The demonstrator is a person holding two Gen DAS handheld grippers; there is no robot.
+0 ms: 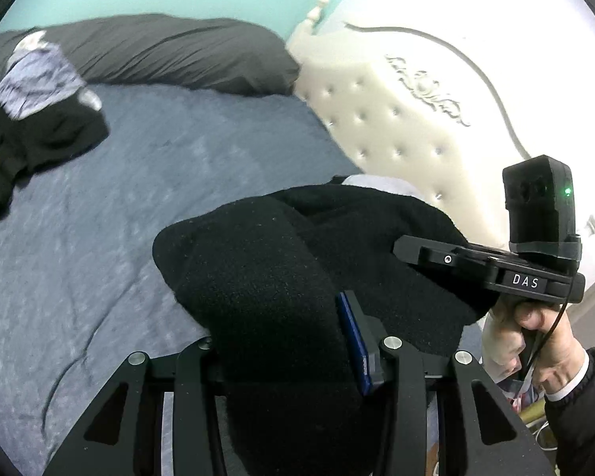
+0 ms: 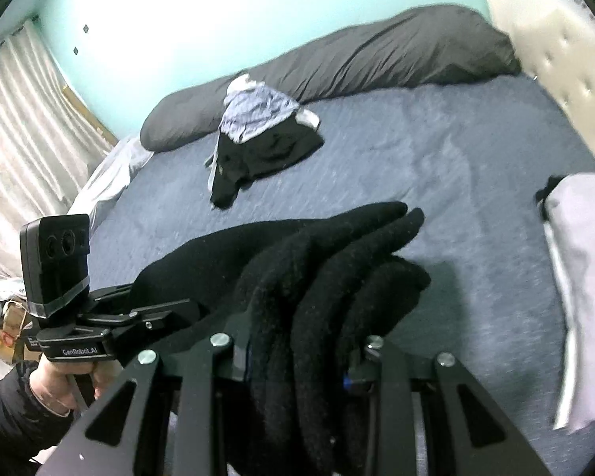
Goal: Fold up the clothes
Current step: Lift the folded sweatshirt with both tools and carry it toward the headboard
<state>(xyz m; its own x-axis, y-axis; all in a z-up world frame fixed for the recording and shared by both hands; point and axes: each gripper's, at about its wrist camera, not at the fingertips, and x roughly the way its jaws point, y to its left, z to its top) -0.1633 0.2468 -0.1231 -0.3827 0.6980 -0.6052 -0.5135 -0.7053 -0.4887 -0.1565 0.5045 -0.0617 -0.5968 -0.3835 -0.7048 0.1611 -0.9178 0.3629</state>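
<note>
Both grippers clamp the same thick black garment [image 1: 281, 261], holding it in the air above the blue-grey bedspread [image 1: 99, 238]. The left gripper [image 1: 293, 361] has its jaws partly closed around a bunched fold that fills the gap between them. The right gripper [image 2: 301, 357] pinches several stacked folds, jaws narrower, the cloth spilling forward past its fingers. A hand [image 1: 535, 337] in a dark sleeve grips the right handle. Farther up the bed, a pile of dark and pale striped clothes [image 2: 258, 135] lies near the long grey pillow [image 2: 357, 59]. A pale folded piece [image 2: 579, 277], perhaps another garment, sits blurred by the bed's right edge
</note>
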